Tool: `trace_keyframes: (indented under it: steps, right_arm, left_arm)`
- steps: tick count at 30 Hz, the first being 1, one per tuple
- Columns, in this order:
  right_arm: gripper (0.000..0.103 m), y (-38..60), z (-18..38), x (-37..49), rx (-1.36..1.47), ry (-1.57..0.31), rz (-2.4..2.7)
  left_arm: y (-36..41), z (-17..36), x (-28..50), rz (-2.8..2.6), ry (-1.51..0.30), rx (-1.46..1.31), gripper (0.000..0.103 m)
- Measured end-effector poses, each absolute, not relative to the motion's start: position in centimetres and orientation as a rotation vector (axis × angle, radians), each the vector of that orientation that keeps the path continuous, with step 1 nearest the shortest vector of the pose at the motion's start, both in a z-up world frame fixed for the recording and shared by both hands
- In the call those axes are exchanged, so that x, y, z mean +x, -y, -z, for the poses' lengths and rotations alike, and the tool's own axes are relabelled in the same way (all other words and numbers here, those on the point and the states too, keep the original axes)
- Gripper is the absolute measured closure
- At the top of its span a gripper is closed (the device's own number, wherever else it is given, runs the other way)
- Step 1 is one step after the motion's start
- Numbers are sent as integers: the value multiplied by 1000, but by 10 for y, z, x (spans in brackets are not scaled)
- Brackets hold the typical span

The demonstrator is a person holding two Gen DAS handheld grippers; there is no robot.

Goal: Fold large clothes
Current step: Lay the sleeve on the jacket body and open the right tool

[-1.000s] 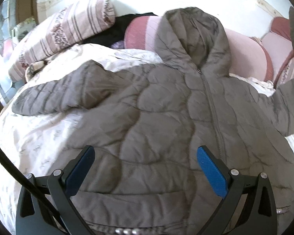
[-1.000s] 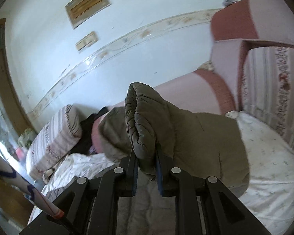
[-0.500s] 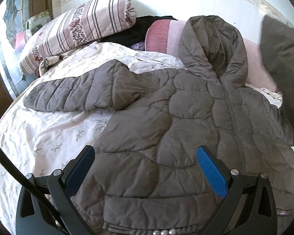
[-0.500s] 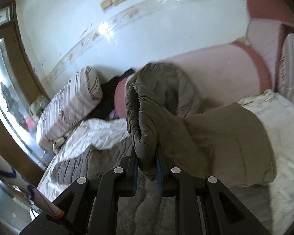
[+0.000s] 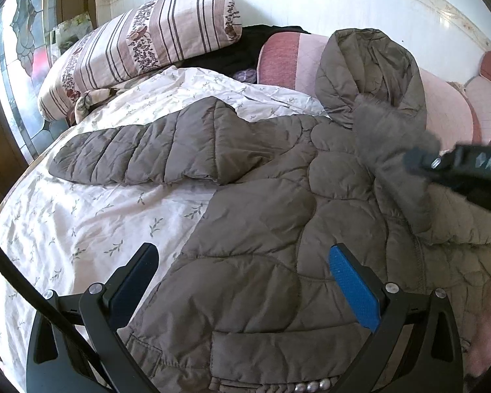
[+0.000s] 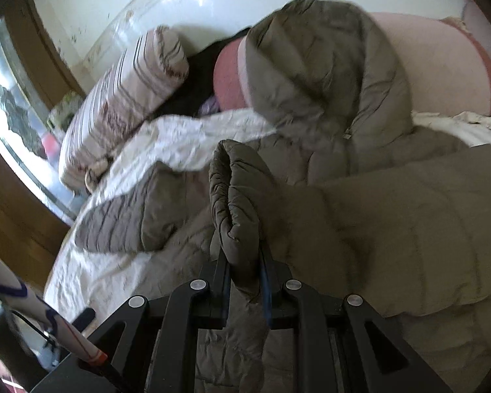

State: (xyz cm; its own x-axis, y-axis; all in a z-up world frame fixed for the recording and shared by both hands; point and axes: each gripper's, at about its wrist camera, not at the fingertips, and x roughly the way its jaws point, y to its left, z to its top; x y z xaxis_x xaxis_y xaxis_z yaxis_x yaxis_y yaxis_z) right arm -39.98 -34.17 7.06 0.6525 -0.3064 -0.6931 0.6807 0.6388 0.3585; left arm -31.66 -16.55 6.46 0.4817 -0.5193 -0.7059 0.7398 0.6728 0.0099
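Moved since earlier frame: right gripper (image 6: 244, 262) has swung down and inward, carrying the sleeve cuff (image 6: 235, 203) over the jacket (image 5: 262, 229) chest.

Near, 6 o'clock: left gripper (image 5: 242, 281), jaws wide apart, empty, above the hem.
Middle: jacket, face-up on the bedsheet (image 5: 81, 222); right jaws clamped on cuff.
Far, 10 o'clock: other sleeve (image 5: 154, 154), outstretched; pillow (image 5: 140, 42) beyond.

Risk: puffy cuff could slip free, or the sleeve could land bunched and crooked if released while still swinging.

Left tool (image 5: 245, 291): black frame, silver screws, blue textured pads, black cable at its left. Right tool (image 6: 244, 271): black, same screws.
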Motion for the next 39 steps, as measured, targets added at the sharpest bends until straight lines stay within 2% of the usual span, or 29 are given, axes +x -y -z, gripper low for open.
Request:
trace_keyframes:
  steps: [3, 5, 7, 9, 14, 17, 21, 27, 31, 39]
  right_arm:
    - [79, 336, -56, -388, 661, -680, 585]
    - [64, 332, -52, -382, 659, -707, 557]
    - [44, 327, -55, -381, 662, -706, 517]
    - [37, 323, -66, -387, 647, -671, 500]
    - [36, 330, -101, -417, 629, -543, 509]
    - [36, 354, -111, -451, 624, -509, 694]
    - [36, 397, -96, -506, 718, -521, 949]
    - [36, 452, -37, -573, 861, -699, 1259]
    - [32, 460, -14, -580, 866, -749, 1255]
    - [32, 409, -61, -538, 754, -712, 1153]
  left_arm:
    - [164, -65, -314, 780, -737, 328, 0]
    - [164, -64, -313, 777, -741, 324, 0]
    - [164, -65, -313, 775, -741, 320, 0]
    - [165, -65, -313, 770, -737, 317, 0]
    - [171, -64, -313, 765, -731, 319, 0]
    - [178, -63, -310, 748, -731, 315, 0]
    - [189, -59, -303, 724, -749, 306, 0]
    - [208, -38, -292, 714, -839, 341, 0]
    - [220, -13, -289, 678, -920, 435, 0]
    - [207, -35, -300, 737, -883, 387, 0]
